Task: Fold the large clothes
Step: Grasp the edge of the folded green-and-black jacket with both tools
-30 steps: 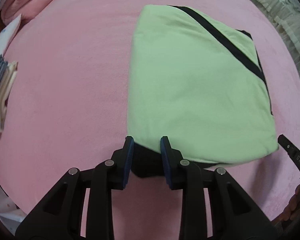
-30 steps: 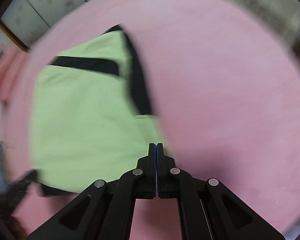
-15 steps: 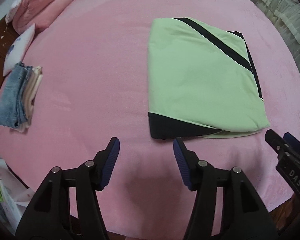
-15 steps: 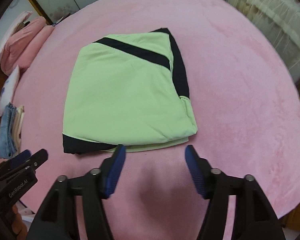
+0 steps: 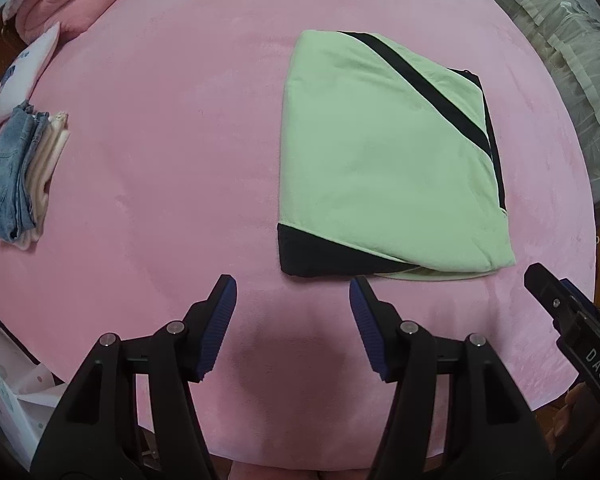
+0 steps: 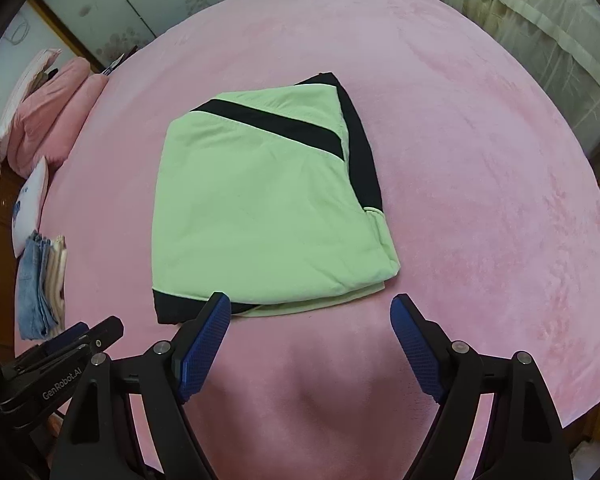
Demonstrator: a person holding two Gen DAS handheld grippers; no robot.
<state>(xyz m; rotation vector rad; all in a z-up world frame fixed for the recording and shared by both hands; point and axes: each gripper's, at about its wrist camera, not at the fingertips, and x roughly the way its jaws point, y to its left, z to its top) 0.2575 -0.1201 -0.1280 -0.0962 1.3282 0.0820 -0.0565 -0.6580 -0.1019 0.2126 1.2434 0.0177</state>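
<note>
A soft green garment [image 5: 384,168] with black bands is seen folded into a flat, roughly square packet on the plush pink bed [image 5: 172,168]. The left hand-held gripper [image 5: 292,328] and right hand-held gripper [image 6: 310,344], blue ribbed pads, are spread wide, the right having just been opening, nothing between them.

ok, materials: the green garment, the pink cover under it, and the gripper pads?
Green garment: soft matte knit by the look, possibly cotton jersey; it folds into rounded edges with no sheen, and has black panels.
Pink cover: plush, fleece or velvet-like; the nap shows lighter and darker brushed patches.
Pads: blue, probably rubber or soft plastic, with a fine grid texture.
</note>
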